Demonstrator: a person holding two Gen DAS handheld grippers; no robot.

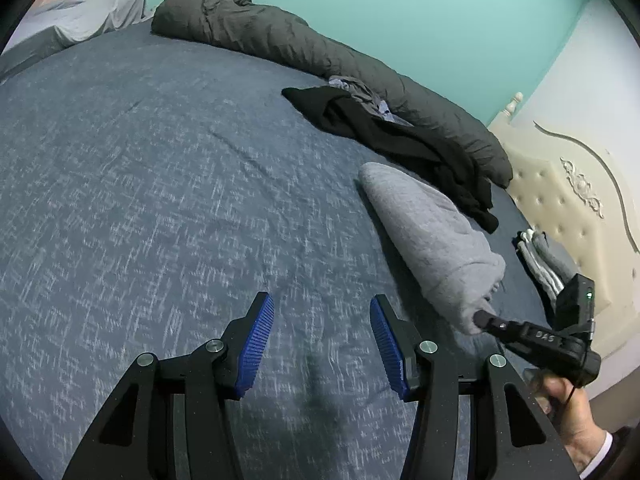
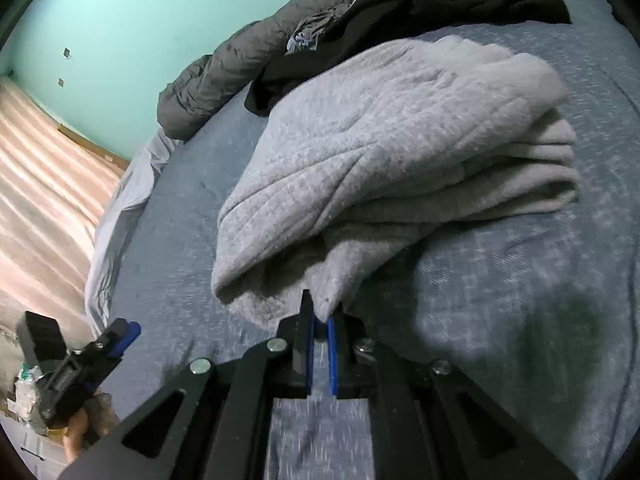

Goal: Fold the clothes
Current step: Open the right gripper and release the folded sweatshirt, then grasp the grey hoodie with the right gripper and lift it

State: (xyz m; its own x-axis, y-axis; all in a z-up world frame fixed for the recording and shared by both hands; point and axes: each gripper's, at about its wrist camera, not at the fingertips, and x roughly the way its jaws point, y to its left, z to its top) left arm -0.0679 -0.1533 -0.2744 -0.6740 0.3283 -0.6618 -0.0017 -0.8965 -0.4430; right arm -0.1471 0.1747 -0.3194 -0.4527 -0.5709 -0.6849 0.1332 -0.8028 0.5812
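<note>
A folded, thick grey garment [image 1: 432,232] [image 2: 380,140] lies on the blue bed sheet [image 1: 140,180]. My right gripper [image 2: 320,312] is shut on its near corner, with grey cloth pinched between the blue pads; in the left wrist view the right gripper [image 1: 480,318] meets the garment's lower end. My left gripper [image 1: 320,300] stands open over bare sheet to the left of the garment, nothing between its fingers. In the right wrist view the left gripper [image 2: 128,330] shows at the lower left, apart from the cloth.
A crumpled black garment [image 1: 400,132] [image 2: 440,0] lies beyond the grey one, against a rolled dark grey duvet [image 1: 260,28] along the teal wall. A small stack of folded clothes [image 1: 540,256] sits by the cream headboard [image 1: 560,200]. A pale pillow [image 1: 88,16] lies far left.
</note>
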